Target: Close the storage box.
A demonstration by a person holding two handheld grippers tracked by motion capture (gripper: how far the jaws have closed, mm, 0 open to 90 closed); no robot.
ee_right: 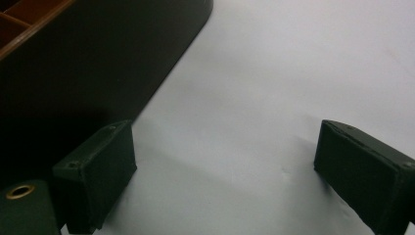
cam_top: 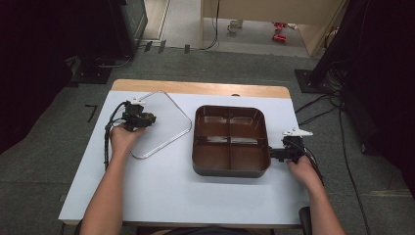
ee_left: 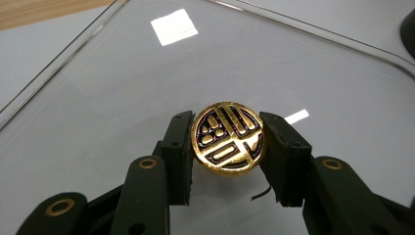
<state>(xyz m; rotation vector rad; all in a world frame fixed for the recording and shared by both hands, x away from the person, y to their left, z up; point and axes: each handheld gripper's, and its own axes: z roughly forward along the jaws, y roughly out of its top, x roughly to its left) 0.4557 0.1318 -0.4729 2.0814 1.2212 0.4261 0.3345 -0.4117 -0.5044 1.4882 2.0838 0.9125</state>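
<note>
High view, white table point(cam_top: 161, 196) with wood strip at far edge, grey carpet around, left gripper point(cam_top: 138, 116) clamped on gold knob point(ee_left: 228, 138) of clear lid point(cam_top: 169, 128) near far-left corner, right gripper point(cam_top: 279, 153) jaws apart beside brown tray point(cam_top: 230, 171) at right edge.

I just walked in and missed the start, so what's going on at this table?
A person works at a white table with a hand-held gripper in each hand. The left hand-held gripper is shut on the round gold knob of a clear glass lid, which lies flat on the table, left of a brown tray split into four compartments. The right hand-held gripper rests open on the table beside the tray's right edge, with nothing between its jaws.
</note>
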